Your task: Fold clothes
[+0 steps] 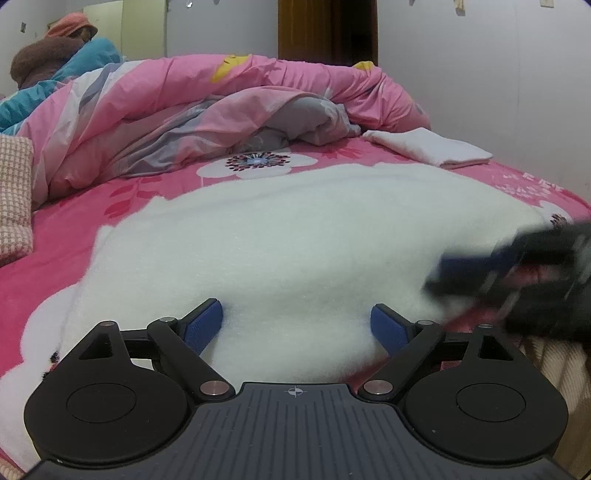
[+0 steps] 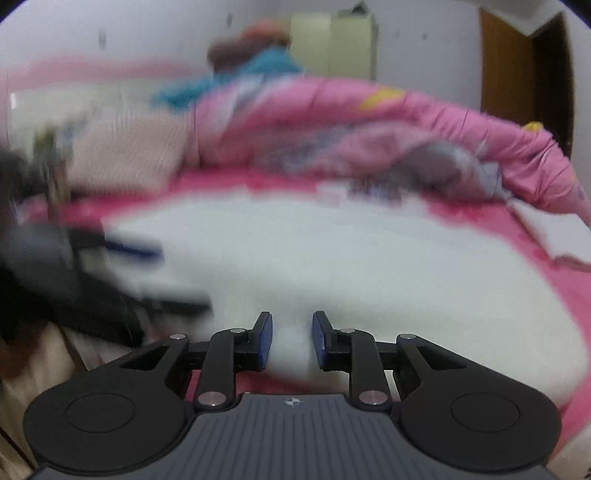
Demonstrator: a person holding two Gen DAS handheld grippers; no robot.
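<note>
Fleece (image 1: 295, 236) flat on bed (image 1: 55, 251); left gripper (image 1: 297, 325) spread wide, free; right gripper (image 2: 291, 341) pinching near hem; fold step apparently pending, needing left regrip of hem.

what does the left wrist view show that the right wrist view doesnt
Only the left wrist view: the left gripper open wide over the white fleece garment, and the flower print on the pink sheet, sharp.

Only the right wrist view: the right gripper narrowed around a raised bit of the fleece; whether the pads press it I cannot tell. Also a pale green cabinet.

Both: the fleece spread on the bed, the pink duvet, the folded white cloth and the brown door.
</note>
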